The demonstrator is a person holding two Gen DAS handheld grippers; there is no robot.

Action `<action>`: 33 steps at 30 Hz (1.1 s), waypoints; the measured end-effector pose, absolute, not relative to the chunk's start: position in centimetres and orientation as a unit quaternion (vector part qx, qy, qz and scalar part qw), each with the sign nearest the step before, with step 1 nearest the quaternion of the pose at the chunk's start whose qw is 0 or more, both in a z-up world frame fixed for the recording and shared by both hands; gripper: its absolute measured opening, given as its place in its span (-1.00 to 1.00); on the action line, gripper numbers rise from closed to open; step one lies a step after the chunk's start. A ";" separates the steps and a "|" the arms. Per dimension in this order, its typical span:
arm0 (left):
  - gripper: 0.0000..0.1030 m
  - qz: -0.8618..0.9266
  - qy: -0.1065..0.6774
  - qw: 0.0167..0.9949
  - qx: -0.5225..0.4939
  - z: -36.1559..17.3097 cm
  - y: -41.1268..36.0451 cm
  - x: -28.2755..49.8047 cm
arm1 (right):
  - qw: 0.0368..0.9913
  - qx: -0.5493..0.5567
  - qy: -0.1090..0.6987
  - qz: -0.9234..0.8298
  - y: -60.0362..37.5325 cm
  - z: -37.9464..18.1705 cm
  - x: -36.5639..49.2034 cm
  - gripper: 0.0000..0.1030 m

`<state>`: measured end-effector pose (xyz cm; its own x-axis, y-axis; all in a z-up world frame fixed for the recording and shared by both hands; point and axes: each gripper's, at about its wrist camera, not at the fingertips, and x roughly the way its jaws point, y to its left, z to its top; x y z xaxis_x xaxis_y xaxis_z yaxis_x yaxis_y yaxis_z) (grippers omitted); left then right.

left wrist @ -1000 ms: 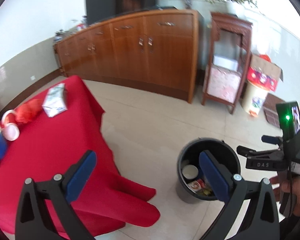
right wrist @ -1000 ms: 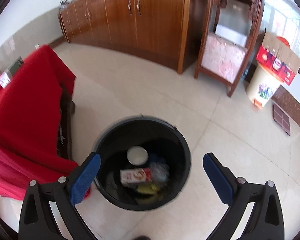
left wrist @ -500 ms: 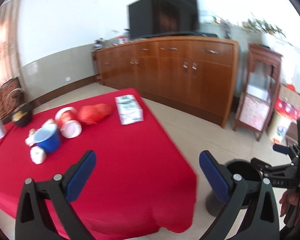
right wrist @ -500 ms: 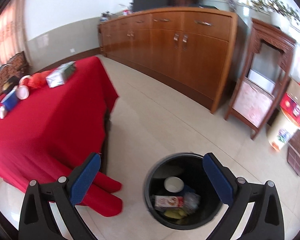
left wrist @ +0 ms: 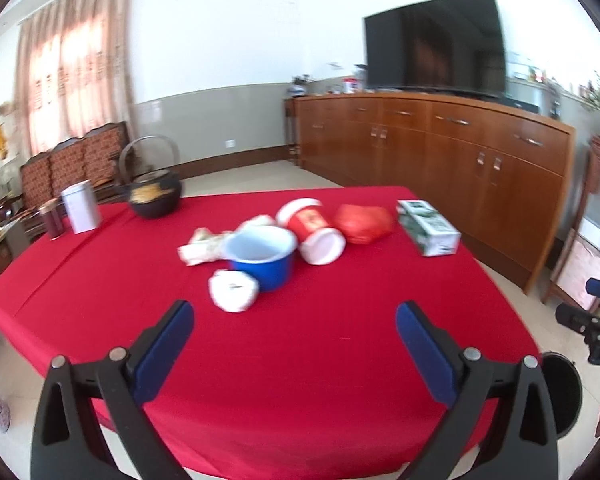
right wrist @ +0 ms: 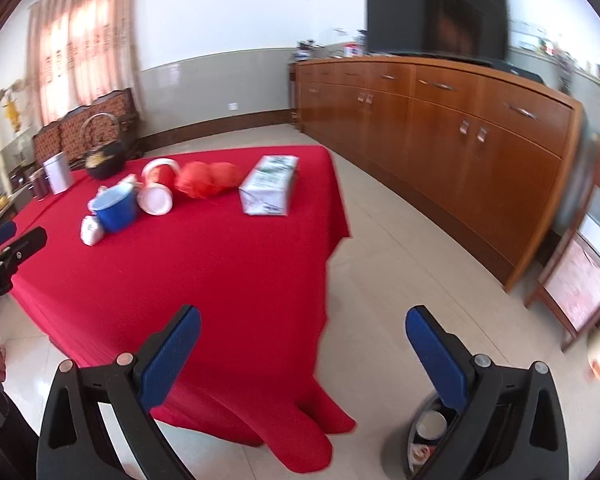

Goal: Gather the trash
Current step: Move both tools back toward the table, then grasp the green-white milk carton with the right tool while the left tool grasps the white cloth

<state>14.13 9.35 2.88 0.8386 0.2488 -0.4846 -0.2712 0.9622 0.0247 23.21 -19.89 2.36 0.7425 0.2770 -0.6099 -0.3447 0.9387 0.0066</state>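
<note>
Trash lies on a table with a red cloth: a crumpled white wad, a blue cup, a tipped red-and-white cup, crumpled wrappers, a red bag and a green-white carton. My left gripper is open and empty over the table's near edge. My right gripper is open and empty over the cloth's hanging corner. The black bin sits low behind the right finger and also shows in the left wrist view.
A black kettle, a white tin and a dark jar stand at the table's far left. A long wooden cabinet with a TV lines the back wall. Tiled floor lies between table and cabinet.
Both grippers have swung up and left, away from the bin and toward the table. The trash on the red cloth now fills the left view. Both stay open.
</note>
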 end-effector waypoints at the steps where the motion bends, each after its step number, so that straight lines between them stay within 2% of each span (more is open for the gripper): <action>1: 0.93 0.139 0.251 0.958 -0.024 2.8 10.0 14.1 | 0.931 -0.055 0.316 0.175 -18.8 2.6 23.4 1.00; 8: 0.86 0.163 0.261 0.951 -0.037 2.1 14.3 14.1 | 0.926 -0.063 0.306 0.210 -13.4 3.3 24.5 1.00; 14: 0.66 0.154 0.280 0.946 -0.042 1.0 16.3 15.7 | 0.921 -0.075 0.307 0.228 -9.9 3.4 25.7 0.96; 21: 0.62 0.142 0.311 0.938 -0.061 -0.5 17.9 18.8 | 0.918 -0.072 0.318 0.227 -7.1 3.1 29.1 0.78; 26: 0.46 0.129 0.345 0.928 -0.063 -2.0 18.5 21.8 | 0.915 -0.066 0.329 0.224 -5.8 2.7 31.7 0.77; 33: 0.35 0.110 0.360 0.925 -0.061 -2.8 18.3 23.8 | 0.909 -0.055 0.344 0.229 -4.4 1.3 34.1 0.77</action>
<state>23.80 18.35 -2.75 0.7169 0.1597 -0.6787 -0.2472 0.9684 -0.0333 34.11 -4.39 1.27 0.6591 0.3778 -0.6503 -0.4535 0.8894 0.0571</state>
